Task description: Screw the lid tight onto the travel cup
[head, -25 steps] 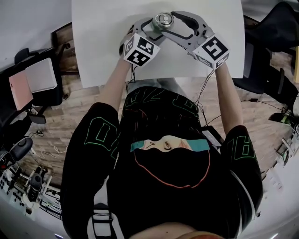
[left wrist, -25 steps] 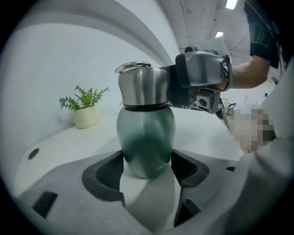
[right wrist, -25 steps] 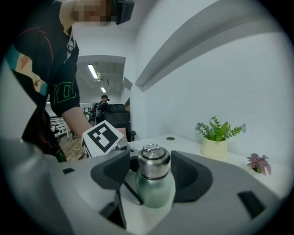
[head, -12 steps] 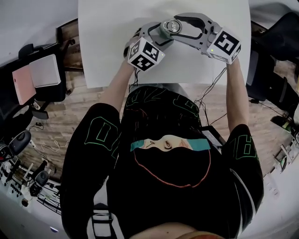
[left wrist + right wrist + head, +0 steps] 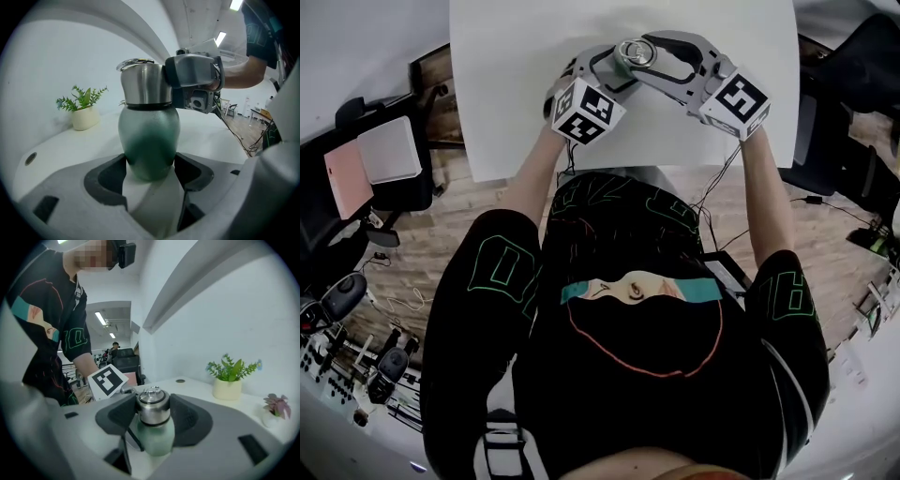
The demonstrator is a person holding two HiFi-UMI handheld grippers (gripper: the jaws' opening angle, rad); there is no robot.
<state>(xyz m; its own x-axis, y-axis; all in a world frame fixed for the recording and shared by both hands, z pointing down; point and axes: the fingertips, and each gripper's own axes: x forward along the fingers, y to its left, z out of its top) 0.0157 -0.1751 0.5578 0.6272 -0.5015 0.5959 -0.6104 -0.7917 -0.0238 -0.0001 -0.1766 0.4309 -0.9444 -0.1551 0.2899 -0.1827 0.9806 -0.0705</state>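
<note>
The travel cup stands on the white table (image 5: 516,94); its green body (image 5: 149,140) carries a steel lid (image 5: 143,84). My left gripper (image 5: 150,174) is shut on the lower body, with both pads pressed against it. My right gripper (image 5: 153,414) comes from the other side, and its dark pads (image 5: 119,416) hug the lid (image 5: 153,405). Its jaws have just been closing with the lid between them. In the head view both grippers meet at the cup (image 5: 633,53), the left (image 5: 614,67) from the left and the right (image 5: 645,47) from the right.
A potted plant (image 5: 84,110) in a cream pot stands on the table behind the cup, also seen from the right gripper (image 5: 228,380). A smaller plant (image 5: 276,408) sits beside it. A cable hole (image 5: 30,158) is in the tabletop. Chairs (image 5: 384,159) flank the table.
The right gripper has turned a little around the lid and its jaws have drawn in onto it. The left gripper and the cup have stayed put.
</note>
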